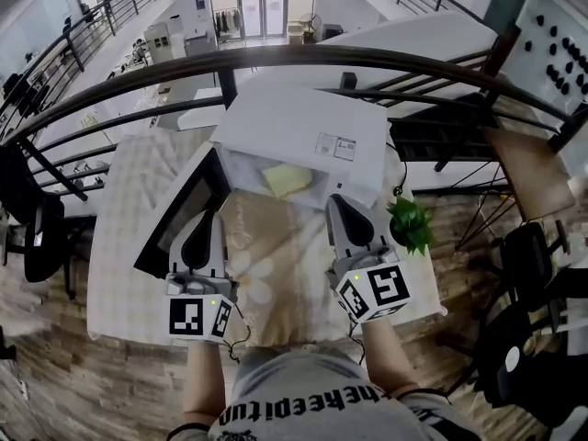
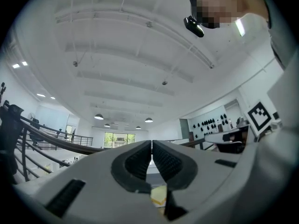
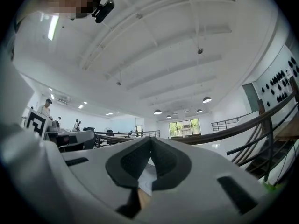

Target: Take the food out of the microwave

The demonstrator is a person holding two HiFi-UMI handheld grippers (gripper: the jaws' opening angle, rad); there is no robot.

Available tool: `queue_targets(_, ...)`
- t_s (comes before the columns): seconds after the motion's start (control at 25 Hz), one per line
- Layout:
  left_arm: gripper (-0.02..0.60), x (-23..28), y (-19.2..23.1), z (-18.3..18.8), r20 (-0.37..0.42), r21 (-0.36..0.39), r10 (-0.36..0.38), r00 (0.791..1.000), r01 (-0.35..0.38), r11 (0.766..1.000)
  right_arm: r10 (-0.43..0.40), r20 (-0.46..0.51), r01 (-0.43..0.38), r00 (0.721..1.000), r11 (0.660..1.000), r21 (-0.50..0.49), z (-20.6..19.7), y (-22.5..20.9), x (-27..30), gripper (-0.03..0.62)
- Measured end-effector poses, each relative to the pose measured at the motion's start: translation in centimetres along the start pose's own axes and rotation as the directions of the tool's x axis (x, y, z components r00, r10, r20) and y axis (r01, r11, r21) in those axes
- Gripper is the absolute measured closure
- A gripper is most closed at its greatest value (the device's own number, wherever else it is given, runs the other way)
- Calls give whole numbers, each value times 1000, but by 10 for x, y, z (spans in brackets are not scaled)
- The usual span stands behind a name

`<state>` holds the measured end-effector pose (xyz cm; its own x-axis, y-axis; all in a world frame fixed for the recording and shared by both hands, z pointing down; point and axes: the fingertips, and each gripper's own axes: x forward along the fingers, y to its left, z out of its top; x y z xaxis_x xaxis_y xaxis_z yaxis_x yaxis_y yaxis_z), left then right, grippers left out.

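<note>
White print runs across the person's shirt [image 1: 322, 410], upside down in the head view and cut off at the frame's edge. It looks like "thekeepitun" (the fourth letter is unsure). A sticker [image 1: 335, 146] on top of the microwave [image 1: 276, 118] carries print too small to read. The cubes on the left claw [image 1: 204, 223] and right claw [image 1: 338, 202] bear only black-and-white square codes.
</note>
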<state>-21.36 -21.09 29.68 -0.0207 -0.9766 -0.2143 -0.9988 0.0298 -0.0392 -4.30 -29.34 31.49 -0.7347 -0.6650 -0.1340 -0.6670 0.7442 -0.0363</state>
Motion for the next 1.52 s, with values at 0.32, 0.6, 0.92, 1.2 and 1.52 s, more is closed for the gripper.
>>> queue_targets(0.32,565,38,1,-65,-124,71,-202,971,212,975,-61,-58,60,996,998,-34,-19,0,25,589)
queue_targets(0.6,563,64,-8,-146,-228,228,-336,914,386,894,-87,-108,79,990,994,-73,-33,3,45,589)
queue_targets(0.92,474,84,-23,-230,-389,380,-398,831,538,753,-110,-149,97,983,991,-91,-45,5,60,589)
queue_targets(1.2,445,97,-30,-287,-490,594,-383,783,621,510,-157,-181,141,971,985,-98,-57,-3,60,589)
queue_targets(1.52,402,112,-42,-331,-559,659,-362,746,665,352,-223,-204,203,953,973,-115,-62,-15,53,589)
